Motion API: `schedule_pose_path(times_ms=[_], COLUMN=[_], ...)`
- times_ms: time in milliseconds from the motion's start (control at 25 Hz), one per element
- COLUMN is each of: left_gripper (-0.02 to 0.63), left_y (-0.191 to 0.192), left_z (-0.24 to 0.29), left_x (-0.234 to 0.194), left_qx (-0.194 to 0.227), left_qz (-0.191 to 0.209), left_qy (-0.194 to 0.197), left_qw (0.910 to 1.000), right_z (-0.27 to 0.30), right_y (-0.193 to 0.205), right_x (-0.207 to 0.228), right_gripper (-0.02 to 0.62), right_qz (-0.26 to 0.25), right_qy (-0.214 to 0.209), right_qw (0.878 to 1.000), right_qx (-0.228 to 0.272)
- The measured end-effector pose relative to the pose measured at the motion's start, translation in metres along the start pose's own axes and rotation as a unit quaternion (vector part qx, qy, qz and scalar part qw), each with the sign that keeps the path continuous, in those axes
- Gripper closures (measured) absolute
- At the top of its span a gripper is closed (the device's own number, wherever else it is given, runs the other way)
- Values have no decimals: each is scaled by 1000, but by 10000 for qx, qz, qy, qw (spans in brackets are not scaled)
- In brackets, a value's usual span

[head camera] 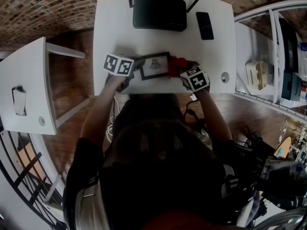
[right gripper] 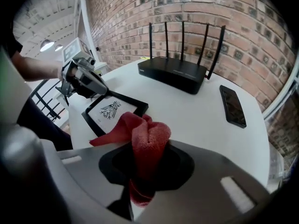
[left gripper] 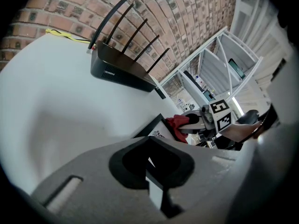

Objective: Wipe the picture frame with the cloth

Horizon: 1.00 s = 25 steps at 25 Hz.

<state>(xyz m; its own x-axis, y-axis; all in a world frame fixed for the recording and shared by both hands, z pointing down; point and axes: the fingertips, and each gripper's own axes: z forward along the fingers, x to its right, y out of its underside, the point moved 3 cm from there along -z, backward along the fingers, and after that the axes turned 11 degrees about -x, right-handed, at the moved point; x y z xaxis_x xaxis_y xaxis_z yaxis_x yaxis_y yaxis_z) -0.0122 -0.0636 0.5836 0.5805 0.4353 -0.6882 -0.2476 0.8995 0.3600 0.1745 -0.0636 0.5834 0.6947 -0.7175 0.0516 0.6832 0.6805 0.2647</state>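
On the white worktop (head camera: pixel 115 28), seen from the head view, the picture frame (head camera: pixel 154 66) lies flat near the front edge, between the 2 claws. The left claw (head camera: pixel 135 70) meets the frame's left end. The right claw (head camera: pixel 178 67) holds the red cloth (head camera: pixel 176 63) against the frame's right end. A black router (head camera: pixel 159 13) and a phone (head camera: pixel 205 25) sit farther back.

Along the left gripper view, the left claw (left gripper: pixel 152 164) is clenched, its jaws pinched together on the near edge of the picture frame (left gripper: pixel 158 133), which runs away from it. Beyond that, the cloth (left gripper: pixel 177 123) rests on the frame's far end under the right claw (left gripper: pixel 194 125).

Along the right gripper view, the right claw (right gripper: pixel 142 171) is clamped on the bunched cloth (right gripper: pixel 145 141), with the jaws only slightly apart around its folds. A flap of cloth reaches toward the picture frame (right gripper: pixel 114 110), whose print faces up, and the left claw (right gripper: pixel 96 90) grips the frame's far corner.
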Motion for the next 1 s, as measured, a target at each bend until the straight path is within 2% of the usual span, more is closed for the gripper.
schedule_pose_path(times_ms=[400,720,800,920,1000], left_gripper=[606,604,604,604,605], left_y=[-1,-1,-4,-11,-8], left_z=[0,2,-4,-24,-31], left_x=[-2,0,0,-1,1], left_qx=[44,150,463,1104,1235], left_qz=[-143,-357,-596,-963,-1016], left_qy=[-19,-17,152,313,336], left_qw=[9999,9992,9970,9887,9866], right_z=[3,0,-5,-18,-28], right_y=[8,7,2,-14,-26], right_x=[21,23,23,22,23], right_gripper=[523,525,525,525,525], right_qz=[708,696,710,896,985], right_qy=[-453,-853,-954,-1155,-1249], right_qw=[9960,9928,9910,9843,9796], right_qx=[312,467,617,985,1227])
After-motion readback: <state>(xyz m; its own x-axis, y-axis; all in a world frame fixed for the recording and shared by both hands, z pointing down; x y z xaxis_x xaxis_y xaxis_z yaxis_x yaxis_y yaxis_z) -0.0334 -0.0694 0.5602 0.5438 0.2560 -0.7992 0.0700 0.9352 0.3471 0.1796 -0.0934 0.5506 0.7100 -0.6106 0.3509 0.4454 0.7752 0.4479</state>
